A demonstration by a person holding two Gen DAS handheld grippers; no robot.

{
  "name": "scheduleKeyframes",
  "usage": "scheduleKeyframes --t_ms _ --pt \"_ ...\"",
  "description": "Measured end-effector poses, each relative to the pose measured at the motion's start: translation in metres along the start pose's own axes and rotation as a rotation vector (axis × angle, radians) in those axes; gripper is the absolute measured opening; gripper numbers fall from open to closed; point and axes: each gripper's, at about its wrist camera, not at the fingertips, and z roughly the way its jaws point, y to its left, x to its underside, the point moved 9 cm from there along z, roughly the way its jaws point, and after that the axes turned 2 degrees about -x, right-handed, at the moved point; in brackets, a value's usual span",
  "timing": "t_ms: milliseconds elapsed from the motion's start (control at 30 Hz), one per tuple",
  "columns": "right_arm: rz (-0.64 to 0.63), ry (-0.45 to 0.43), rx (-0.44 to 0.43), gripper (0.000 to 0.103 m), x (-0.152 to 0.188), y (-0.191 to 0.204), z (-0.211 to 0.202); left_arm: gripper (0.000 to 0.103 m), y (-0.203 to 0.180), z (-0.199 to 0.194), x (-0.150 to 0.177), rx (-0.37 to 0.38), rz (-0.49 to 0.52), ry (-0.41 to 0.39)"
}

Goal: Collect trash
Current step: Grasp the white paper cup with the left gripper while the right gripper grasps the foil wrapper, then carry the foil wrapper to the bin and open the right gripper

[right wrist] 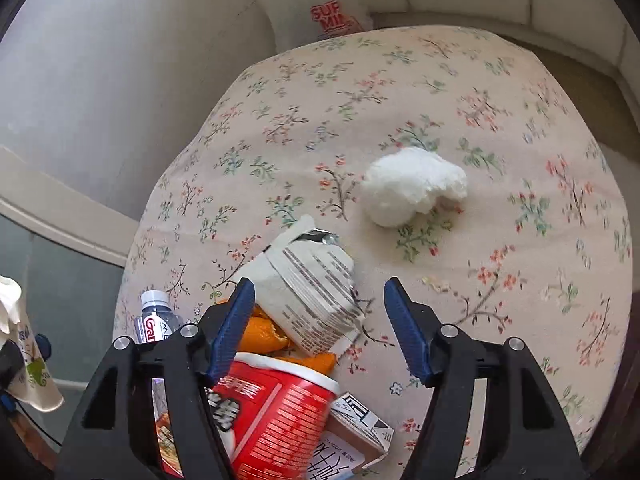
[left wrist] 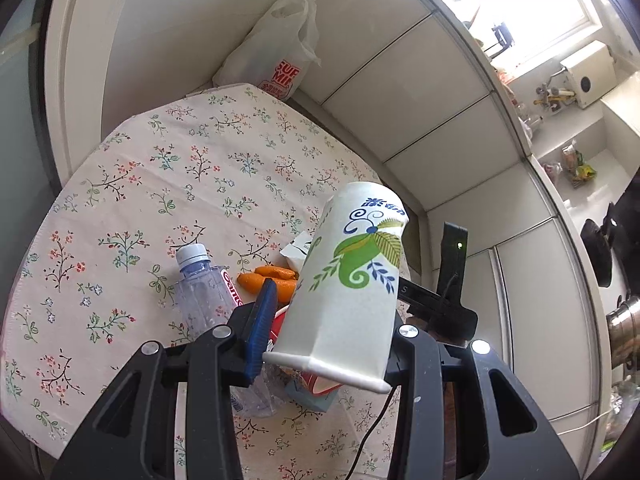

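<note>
My left gripper (left wrist: 328, 320) is shut on a white paper cup (left wrist: 352, 272) with green and blue leaf print, held tilted above the floral tablecloth (left wrist: 160, 160). One blue pad (left wrist: 264, 316) presses its side; the other is hidden behind the cup. My right gripper (right wrist: 320, 328) stands open over a heap of trash: a crumpled grey-white carton (right wrist: 312, 292), orange peel (right wrist: 264, 336), a red noodle cup (right wrist: 276, 408), a brown carton (right wrist: 356, 436) and a clear plastic bottle (right wrist: 156, 320). Nothing is gripped between its fingers. A white crumpled tissue (right wrist: 412, 192) lies apart, farther back on the cloth.
A white plastic bag (left wrist: 280, 52) with red print leans against the wall at the table's far corner. White cabinet doors (left wrist: 420, 100) run along the right of the table. The bottle (left wrist: 200, 284) and peel (left wrist: 268, 280) lie just ahead of the left gripper.
</note>
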Motion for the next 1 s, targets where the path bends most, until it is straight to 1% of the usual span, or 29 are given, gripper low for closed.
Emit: scheduleKeyframes --t_ms 33,133,200,300,333,367,433,500,567,600,633,667,700,733,767,833,900,933,1000 --pt "-0.051 0.02 0.027 0.065 -0.006 0.01 0.002 0.04 0.0 -0.003 -0.002 0.009 -0.006 -0.005" --pt "-0.167 0.105 0.149 0.079 -0.016 0.023 0.018 0.04 0.0 -0.015 -0.007 0.036 -0.018 -0.025" --pt "-0.199 0.181 0.203 0.079 -0.015 0.024 0.036 0.04 -0.002 -0.023 -0.01 0.053 -0.021 -0.038" --pt "-0.217 0.249 0.226 0.081 -0.011 0.027 0.061 0.041 -0.003 -0.033 -0.015 0.061 -0.013 -0.061" --pt "-0.22 0.274 0.236 0.084 -0.008 0.027 0.069 0.041 -0.002 -0.036 -0.016 0.062 -0.014 -0.067" --pt "-0.223 0.295 0.252 0.086 -0.005 0.026 0.076 0.041 -0.001 -0.037 -0.017 0.067 -0.018 -0.069" --pt "-0.226 0.34 0.264 0.086 0.001 0.024 0.085 0.041 0.001 -0.037 -0.018 0.081 -0.028 -0.06" --pt "-0.216 0.347 0.268 0.08 0.003 0.021 0.089 0.041 0.002 -0.035 -0.017 0.087 -0.037 -0.051" --pt "-0.204 0.317 0.271 0.063 0.0 0.019 0.086 0.041 0.002 -0.034 -0.017 0.088 -0.04 -0.049" --pt "-0.194 0.306 0.254 0.059 0.0 0.018 0.083 0.041 0.002 -0.035 -0.017 0.087 -0.041 -0.05" --pt "-0.186 0.298 0.237 0.048 0.0 0.018 0.079 0.041 0.002 -0.034 -0.017 0.085 -0.04 -0.051" --pt "-0.175 0.284 0.225 0.041 -0.001 0.017 0.074 0.041 0.001 -0.033 -0.016 0.084 -0.038 -0.05" --pt "-0.163 0.269 0.216 0.038 -0.001 0.016 0.069 0.04 0.002 -0.032 -0.015 0.084 -0.037 -0.048" --pt "-0.149 0.247 0.201 0.031 -0.001 0.014 0.063 0.04 0.002 -0.031 -0.015 0.083 -0.036 -0.045" --pt "-0.139 0.23 0.189 0.027 -0.001 0.014 0.057 0.04 0.001 -0.03 -0.014 0.083 -0.035 -0.042" --pt "-0.123 0.192 0.189 0.024 0.002 0.01 0.044 0.04 -0.001 -0.029 -0.013 0.082 -0.03 -0.04" --pt "-0.107 0.151 0.188 0.018 0.007 0.006 0.031 0.04 -0.001 -0.027 -0.012 0.078 -0.025 -0.042" --pt "-0.094 0.131 0.177 0.011 0.01 0.004 0.023 0.04 -0.002 -0.027 -0.011 0.076 -0.022 -0.045" --pt "-0.071 0.077 0.175 0.01 0.015 0.003 0.006 0.04 -0.002 -0.026 -0.01 0.072 -0.018 -0.048"
